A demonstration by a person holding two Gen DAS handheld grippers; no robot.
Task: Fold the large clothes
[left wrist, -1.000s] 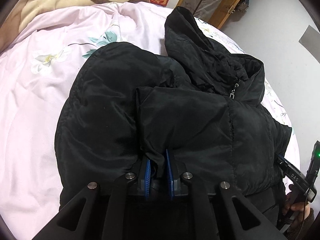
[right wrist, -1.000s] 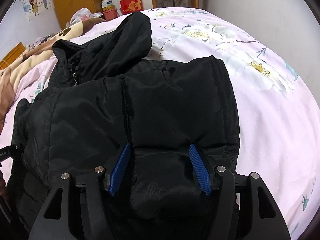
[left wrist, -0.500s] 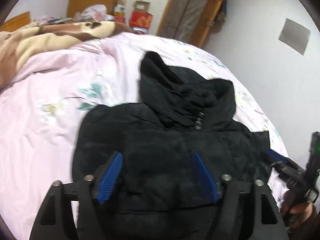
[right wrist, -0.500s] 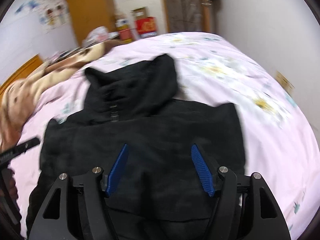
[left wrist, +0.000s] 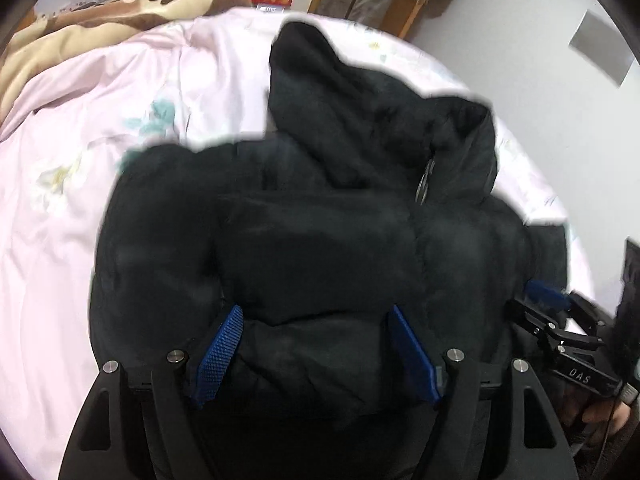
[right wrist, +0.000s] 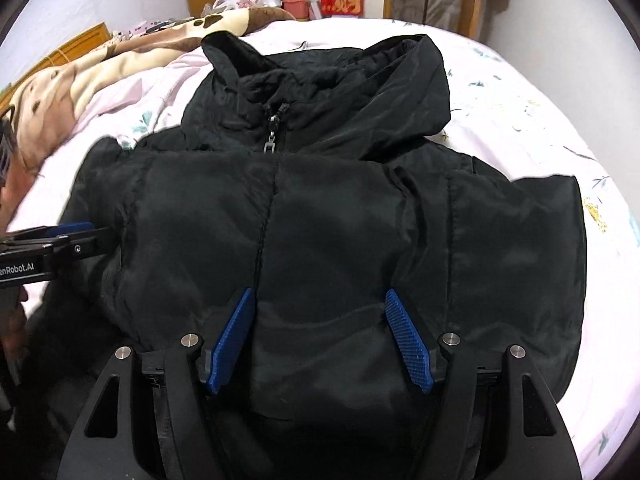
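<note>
A black hooded puffer jacket (right wrist: 340, 220) lies front up on the pink floral bed, zipped, with its hood (right wrist: 360, 80) toward the headboard and both sleeves folded across the chest. It also fills the left wrist view (left wrist: 312, 248), blurred. My left gripper (left wrist: 316, 344) is open and empty, just above the folded sleeve near the hem. My right gripper (right wrist: 320, 332) is open and empty over the jacket's lower front. Each gripper shows at the edge of the other's view: the right one (left wrist: 560, 320), the left one (right wrist: 52, 240).
The pink floral bedsheet (right wrist: 540, 120) surrounds the jacket. A brown and beige blanket (right wrist: 100, 72) lies bunched at the far left of the bed. Boxes and a red carton (right wrist: 340, 0) stand by the wall and wooden doors beyond the bed.
My left gripper let go of the sleeve fold and opened wide. Both grippers pulled back and up from the jacket, then came lower over it again. The sleeves stay folded.
</note>
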